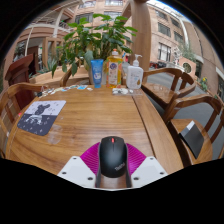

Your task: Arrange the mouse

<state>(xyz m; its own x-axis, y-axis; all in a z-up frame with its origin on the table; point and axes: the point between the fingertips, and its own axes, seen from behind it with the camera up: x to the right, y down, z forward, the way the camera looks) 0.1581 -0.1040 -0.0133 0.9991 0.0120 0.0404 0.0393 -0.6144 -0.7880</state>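
Observation:
A black computer mouse (112, 157) with a grey scroll wheel sits between my gripper's (112, 162) two fingers, just above the near part of the round wooden table (90, 120). The magenta pads (93, 156) press against both of its sides, so the fingers are shut on it. A dark mouse mat (41, 116) with a cartoon print lies on the table beyond the fingers and to their left.
At the table's far edge stand a blue cup (97, 71), a bottle (114, 70), a white pump bottle (135, 74) and a leafy potted plant (95, 38). Wooden chairs (185, 110) ring the table. A building rises behind.

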